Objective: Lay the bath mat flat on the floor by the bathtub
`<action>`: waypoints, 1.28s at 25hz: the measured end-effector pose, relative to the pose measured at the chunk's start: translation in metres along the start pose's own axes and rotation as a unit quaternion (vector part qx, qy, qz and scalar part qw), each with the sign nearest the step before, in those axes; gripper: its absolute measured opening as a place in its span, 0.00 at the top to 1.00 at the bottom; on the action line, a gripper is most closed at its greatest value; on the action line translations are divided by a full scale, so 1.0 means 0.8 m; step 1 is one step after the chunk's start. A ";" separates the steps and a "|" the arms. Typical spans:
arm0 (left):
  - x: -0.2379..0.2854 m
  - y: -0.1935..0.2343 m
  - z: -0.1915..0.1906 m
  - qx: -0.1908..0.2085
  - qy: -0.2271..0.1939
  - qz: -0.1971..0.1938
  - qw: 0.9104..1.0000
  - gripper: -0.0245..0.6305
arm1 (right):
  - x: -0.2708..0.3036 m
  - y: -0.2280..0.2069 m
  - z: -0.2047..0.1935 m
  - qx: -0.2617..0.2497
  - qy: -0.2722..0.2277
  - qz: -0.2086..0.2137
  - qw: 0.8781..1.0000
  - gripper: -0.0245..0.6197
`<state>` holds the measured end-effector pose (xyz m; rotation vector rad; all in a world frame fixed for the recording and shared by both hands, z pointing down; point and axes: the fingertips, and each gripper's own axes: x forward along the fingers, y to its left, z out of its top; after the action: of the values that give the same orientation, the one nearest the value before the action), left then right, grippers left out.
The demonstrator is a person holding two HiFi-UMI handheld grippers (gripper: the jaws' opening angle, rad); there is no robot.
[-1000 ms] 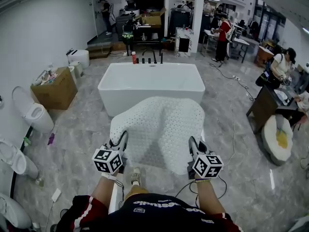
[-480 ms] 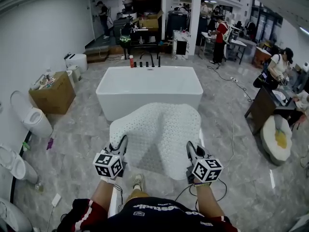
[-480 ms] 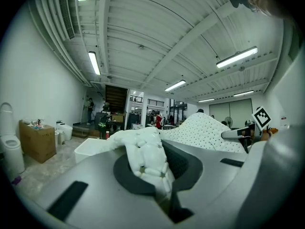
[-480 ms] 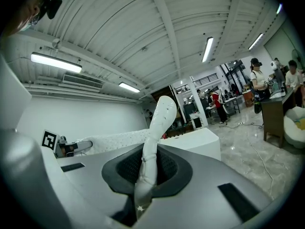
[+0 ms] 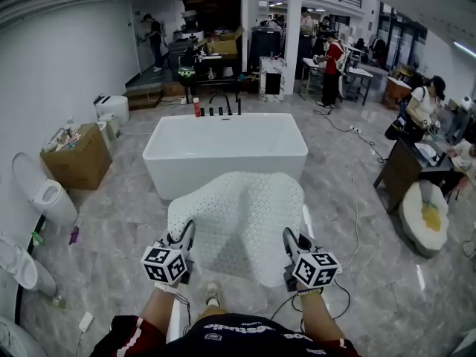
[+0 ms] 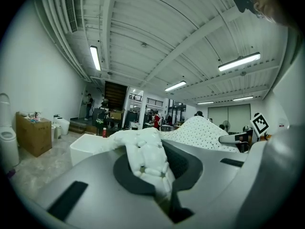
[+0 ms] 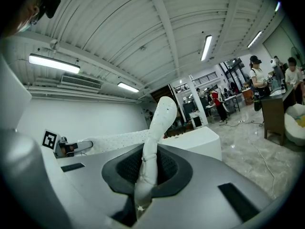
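One bath mat (image 5: 242, 214), one bathtub (image 5: 223, 175), two claws (image 5: 184, 234) (image 5: 289, 239).

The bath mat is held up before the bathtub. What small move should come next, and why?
Probably lower both together: left gripper and right gripper each pinch a near corner, and the bath mat sags above the floor by the bathtub.

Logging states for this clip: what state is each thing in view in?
Bath mat: held off the floor, sagging, not yet laid flat.
Left gripper: jaws shut on the mat's near left edge.
Right gripper: jaws shut on the mat's near right edge.
Bathtub: upright, nothing visible inside.
Cardboard box: open, filled with items.
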<state>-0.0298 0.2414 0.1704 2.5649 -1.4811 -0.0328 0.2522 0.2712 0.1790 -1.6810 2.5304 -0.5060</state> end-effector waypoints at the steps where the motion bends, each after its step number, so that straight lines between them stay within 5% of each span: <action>1: 0.003 0.001 -0.001 -0.005 0.000 0.001 1.000 0.92 | 0.002 -0.003 0.001 0.001 0.000 0.000 1.000 0.89; 32: 0.143 0.138 0.048 -0.028 -0.024 0.033 0.999 0.91 | 0.195 -0.044 0.067 -0.009 0.012 -0.013 1.000 0.89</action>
<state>-0.0705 0.0833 0.1586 2.4858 -1.5587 -0.1274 0.2329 0.1052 0.1593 -1.7277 2.5400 -0.5091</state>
